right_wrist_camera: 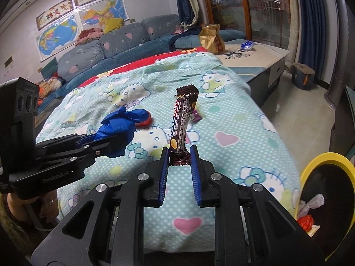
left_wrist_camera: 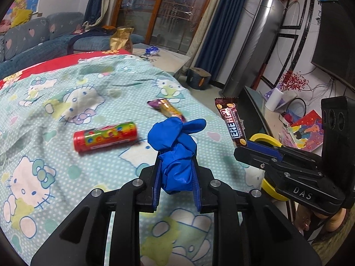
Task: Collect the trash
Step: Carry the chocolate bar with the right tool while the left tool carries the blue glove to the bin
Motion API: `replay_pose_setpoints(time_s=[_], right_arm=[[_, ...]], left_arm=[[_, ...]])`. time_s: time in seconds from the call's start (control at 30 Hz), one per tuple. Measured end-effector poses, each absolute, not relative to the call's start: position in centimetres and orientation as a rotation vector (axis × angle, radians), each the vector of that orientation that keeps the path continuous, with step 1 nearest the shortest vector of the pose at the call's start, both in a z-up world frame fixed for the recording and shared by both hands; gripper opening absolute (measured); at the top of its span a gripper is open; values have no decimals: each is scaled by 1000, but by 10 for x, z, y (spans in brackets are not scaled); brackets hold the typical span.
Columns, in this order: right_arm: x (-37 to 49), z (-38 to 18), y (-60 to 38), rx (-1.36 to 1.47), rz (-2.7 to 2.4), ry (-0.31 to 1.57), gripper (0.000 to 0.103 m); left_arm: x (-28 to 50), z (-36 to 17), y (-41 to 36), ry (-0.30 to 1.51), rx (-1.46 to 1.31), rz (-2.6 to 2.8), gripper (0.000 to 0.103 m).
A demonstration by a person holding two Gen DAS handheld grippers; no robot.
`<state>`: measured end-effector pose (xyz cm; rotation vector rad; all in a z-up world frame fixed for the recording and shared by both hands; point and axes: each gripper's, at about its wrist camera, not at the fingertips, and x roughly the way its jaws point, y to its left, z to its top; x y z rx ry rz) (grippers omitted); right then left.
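My left gripper (left_wrist_camera: 176, 161) is shut on a crumpled blue glove (left_wrist_camera: 175, 146) and holds it above the Hello Kitty cloth; the glove also shows in the right wrist view (right_wrist_camera: 121, 122). My right gripper (right_wrist_camera: 179, 155) is shut on the lower end of a brown Energy bar wrapper (right_wrist_camera: 183, 122), held upright; the wrapper also shows in the left wrist view (left_wrist_camera: 231, 122). A red candy tube (left_wrist_camera: 105, 136) and a gold-purple snack wrapper (left_wrist_camera: 167, 108) lie on the cloth. A yellow-rimmed trash bin (right_wrist_camera: 324, 157) stands low at the right, with trash inside.
The table with the Hello Kitty cloth (right_wrist_camera: 233, 119) fills the middle. A gold bag (right_wrist_camera: 210, 37) and a blue wrapper (right_wrist_camera: 247, 44) sit at the far end. A sofa (right_wrist_camera: 99, 51) lies behind, a TV stand (left_wrist_camera: 261, 115) to the right.
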<state>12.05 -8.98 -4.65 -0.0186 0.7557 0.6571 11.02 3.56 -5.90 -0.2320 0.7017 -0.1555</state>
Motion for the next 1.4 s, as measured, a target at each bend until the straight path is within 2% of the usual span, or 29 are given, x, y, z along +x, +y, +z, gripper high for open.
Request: replay_pose_setpoints(time_s=[1.4], right_arm=[[121,-37,-231,84,383,708,14]], left_arm=[[120,-37,-99,656,-72,-426,22]])
